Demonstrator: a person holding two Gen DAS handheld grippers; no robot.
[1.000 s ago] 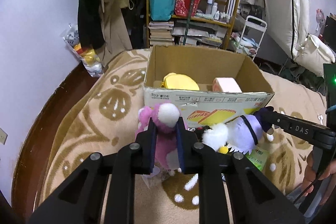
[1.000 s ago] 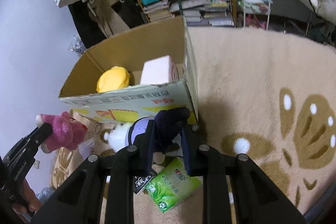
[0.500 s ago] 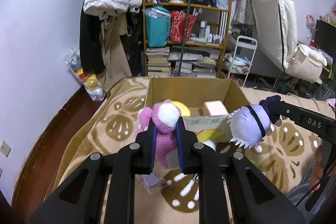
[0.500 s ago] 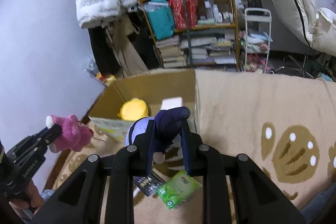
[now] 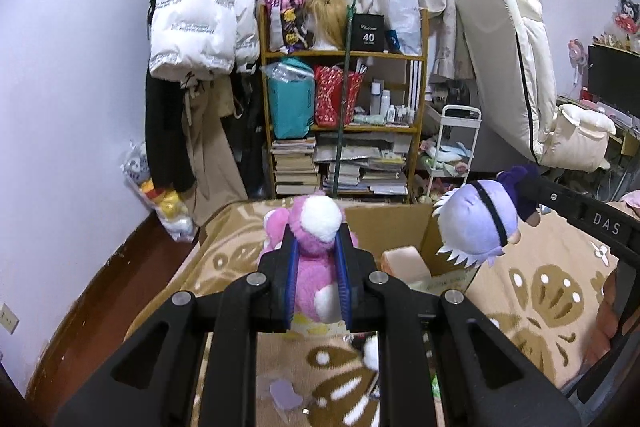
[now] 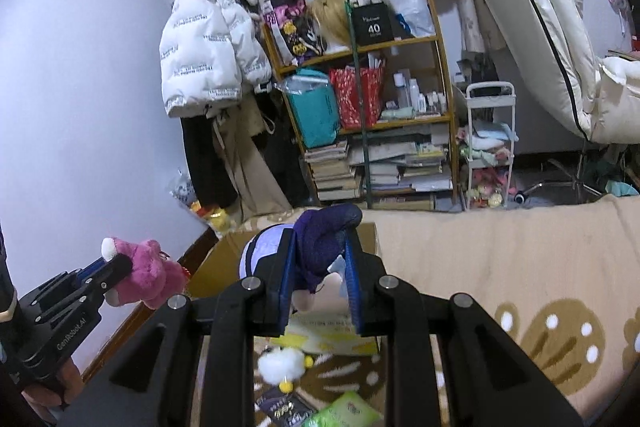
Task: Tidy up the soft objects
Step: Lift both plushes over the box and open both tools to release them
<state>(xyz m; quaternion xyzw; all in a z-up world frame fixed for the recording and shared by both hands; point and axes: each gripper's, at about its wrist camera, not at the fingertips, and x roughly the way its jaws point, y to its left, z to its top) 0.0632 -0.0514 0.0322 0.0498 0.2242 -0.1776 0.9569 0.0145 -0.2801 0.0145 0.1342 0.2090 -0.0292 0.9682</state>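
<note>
The left gripper clenches a fuzzy pink plush bear, the right gripper a round, purple-hatted lilac plush doll, above the cardboard box.

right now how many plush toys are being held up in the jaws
2. The pink plush is clamped in the left gripper, and the purple plush in the right gripper. Both hang near the cardboard box; others may lie hidden below.
</note>
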